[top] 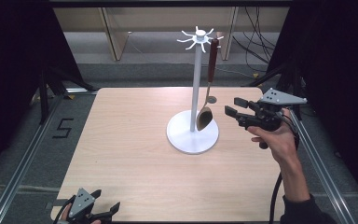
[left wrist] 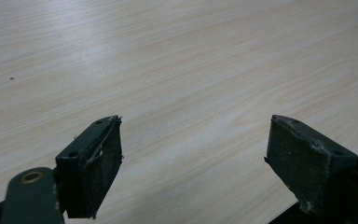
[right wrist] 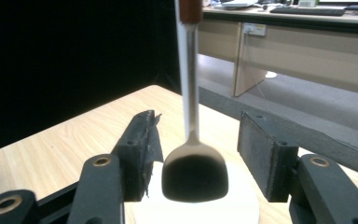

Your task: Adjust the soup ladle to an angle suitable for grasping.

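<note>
Spoon [top: 206,110], long, with reddish-brown handle, metal shaft and dark bowl: hung by the handle top from one hook of white stand [top: 195,88]; bowl down, low over round base [top: 186,139], just beside the pole. Stand placed right of centre on pale wooden table [top: 135,168], crown of short hooks at top.

Right gripper [top: 233,107]: held in right hand [top: 279,140] at the table's right side, aimed left at the spoon bowl, jaws spread wide and gripping nothing. Seen along those jaws in the right gripper view: spoon bowl [right wrist: 195,175] between and beyond the two pads, not touching either; shaft rising straight up; white base below.

Left gripper [top: 109,210]: low at near left table edge, jaws parted, empty; bare wood grain between them.

Surroundings: black curtains both sides, metal frame rails, cables [top: 256,42] on floor behind, light wooden furniture at back
</note>
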A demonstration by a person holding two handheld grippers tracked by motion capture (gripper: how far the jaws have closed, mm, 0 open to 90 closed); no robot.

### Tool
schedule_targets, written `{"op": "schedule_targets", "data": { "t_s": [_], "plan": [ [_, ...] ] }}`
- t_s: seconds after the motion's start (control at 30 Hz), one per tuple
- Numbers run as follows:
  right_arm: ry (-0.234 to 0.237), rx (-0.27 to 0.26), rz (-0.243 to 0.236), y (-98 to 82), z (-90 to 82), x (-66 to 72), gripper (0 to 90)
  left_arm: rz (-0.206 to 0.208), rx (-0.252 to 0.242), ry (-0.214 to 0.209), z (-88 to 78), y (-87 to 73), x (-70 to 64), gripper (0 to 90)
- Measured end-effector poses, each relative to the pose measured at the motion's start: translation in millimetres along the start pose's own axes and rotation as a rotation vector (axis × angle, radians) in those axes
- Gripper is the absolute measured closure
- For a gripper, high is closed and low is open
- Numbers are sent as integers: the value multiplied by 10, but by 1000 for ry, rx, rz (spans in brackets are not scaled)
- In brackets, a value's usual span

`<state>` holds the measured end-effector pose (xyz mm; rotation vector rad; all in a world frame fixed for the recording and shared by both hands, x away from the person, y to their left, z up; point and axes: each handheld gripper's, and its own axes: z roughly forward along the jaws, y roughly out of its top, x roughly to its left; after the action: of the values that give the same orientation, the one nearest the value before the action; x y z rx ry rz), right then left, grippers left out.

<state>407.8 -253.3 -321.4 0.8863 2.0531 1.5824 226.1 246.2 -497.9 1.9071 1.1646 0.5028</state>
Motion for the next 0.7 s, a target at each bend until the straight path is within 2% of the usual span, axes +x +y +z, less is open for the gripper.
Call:
{"op": "schedule_targets", "data": {
  "t_s": [0.03,0.1,0.13,0.23,0.27,0.3,0.33,0.37,0.43,0.53,0.57,0.63,0.67,0.7],
  "plan": [
    [11,2,-6,-46,13,5,466,-7,-6,-2,7,-1,-7,175],
    [26,9,10,-79,8,10,465,5,8,9,-5,0,8,175],
    [22,20,15,-95,0,17,465,5,8,9,-5,0,8,175],
    [20,17,-21,-142,15,6,462,-11,0,4,-6,-2,-9,175],
    [22,46,10,-162,7,37,462,-13,-2,7,-8,2,-13,174],
    [22,46,10,-162,7,37,462,-13,-2,7,-8,2,-13,175],
    [21,31,-24,-204,34,21,460,-7,-2,3,-2,9,-16,175],
    [21,31,-24,-204,34,21,460,-7,-2,3,-2,9,-16,175],
    [30,64,-19,-252,41,25,453,-17,-6,-1,15,7,-23,175],
    [28,70,-24,-297,69,15,452,-22,-9,-1,16,6,-21,175],
    [24,86,-2,-310,70,33,451,-22,-9,-1,16,6,-21,175],
    [24,86,-16,-341,97,34,451,-22,-11,-1,9,8,-23,174],
    [30,95,1,-358,104,57,451,-22,-11,-1,9,8,-23,174],
    [27,96,-15,-374,116,57,450,-24,-12,0,7,9,-27,175]
  ]
}}
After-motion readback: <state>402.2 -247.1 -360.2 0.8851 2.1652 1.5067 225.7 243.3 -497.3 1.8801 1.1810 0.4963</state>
